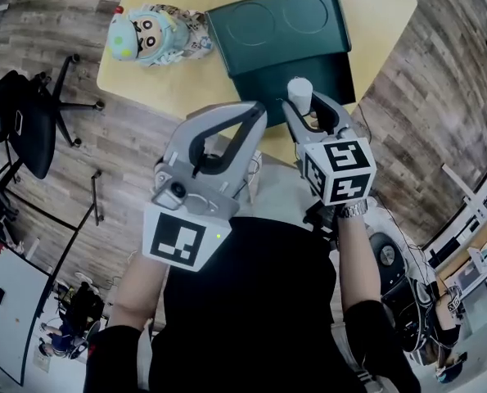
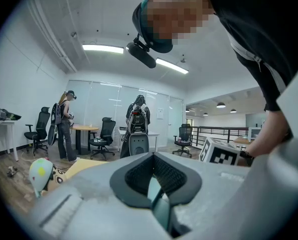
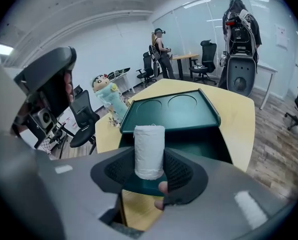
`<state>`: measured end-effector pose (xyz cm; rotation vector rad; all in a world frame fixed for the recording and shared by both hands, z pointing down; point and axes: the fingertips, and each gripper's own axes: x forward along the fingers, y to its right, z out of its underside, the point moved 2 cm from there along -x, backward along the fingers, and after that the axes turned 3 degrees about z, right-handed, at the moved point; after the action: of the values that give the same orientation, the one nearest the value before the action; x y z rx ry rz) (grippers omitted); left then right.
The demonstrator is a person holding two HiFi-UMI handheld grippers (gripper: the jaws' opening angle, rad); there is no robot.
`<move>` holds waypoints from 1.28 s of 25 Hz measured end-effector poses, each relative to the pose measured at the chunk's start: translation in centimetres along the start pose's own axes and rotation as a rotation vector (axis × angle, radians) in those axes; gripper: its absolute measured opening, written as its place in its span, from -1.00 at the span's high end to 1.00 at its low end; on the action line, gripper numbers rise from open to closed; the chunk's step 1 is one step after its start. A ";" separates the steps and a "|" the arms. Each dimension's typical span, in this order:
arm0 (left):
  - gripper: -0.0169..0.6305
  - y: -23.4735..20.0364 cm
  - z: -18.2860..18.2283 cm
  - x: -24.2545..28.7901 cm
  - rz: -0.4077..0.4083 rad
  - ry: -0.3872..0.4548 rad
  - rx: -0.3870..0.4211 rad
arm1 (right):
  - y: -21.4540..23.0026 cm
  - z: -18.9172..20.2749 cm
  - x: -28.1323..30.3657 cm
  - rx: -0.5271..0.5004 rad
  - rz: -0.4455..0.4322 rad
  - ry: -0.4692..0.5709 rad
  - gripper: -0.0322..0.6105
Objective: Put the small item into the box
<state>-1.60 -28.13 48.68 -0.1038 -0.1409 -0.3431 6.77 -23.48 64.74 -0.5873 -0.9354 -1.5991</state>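
Standing largest in the scene is the yellow table (image 1: 145, 80), which carries the dark green box (image 1: 292, 47) with its lid thrown back flat, two round recesses showing in the lid; the open well faces the person, which I judge is so the item can be lowered in from the near side. To the box's left on the table lies a plush doll (image 1: 153, 33), well apart from the box and no hindrance. A black office chair (image 1: 30, 121) sits on the floor off the table's left edge, also clear of the work. The left gripper (image 1: 255, 117) is held near the body, jaws drawn together with nothing between them, apparently parked out of the way. The right gripper (image 1: 302, 109) is clamped on the small white roll (image 3: 149, 151), held upright and gripped by its lower half, just at the near edge of the box. Nothing visible obstructs the path; the roll is not yet inside the box.
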 end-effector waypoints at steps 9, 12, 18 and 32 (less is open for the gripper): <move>0.94 -0.1 0.8 -0.1 -0.005 -0.013 -0.022 | 0.6 1.6 2.2 -0.004 0.022 -0.081 0.34; 0.94 0.0 0.6 0.1 -0.007 -0.003 -0.028 | 0.7 2.0 2.7 -0.004 0.033 -0.112 0.34; 0.94 -0.3 0.6 0.1 -0.010 -0.001 -0.031 | 0.9 2.3 3.5 -0.022 0.046 -0.152 0.34; 0.94 -1.2 1.1 -0.6 -0.030 -0.010 -0.043 | 1.0 3.3 4.8 -0.089 0.071 -0.250 0.33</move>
<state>-2.69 -28.95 49.80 -0.1462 -0.1455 -0.3756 6.25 -23.58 70.65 -0.8885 -1.0177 -1.5321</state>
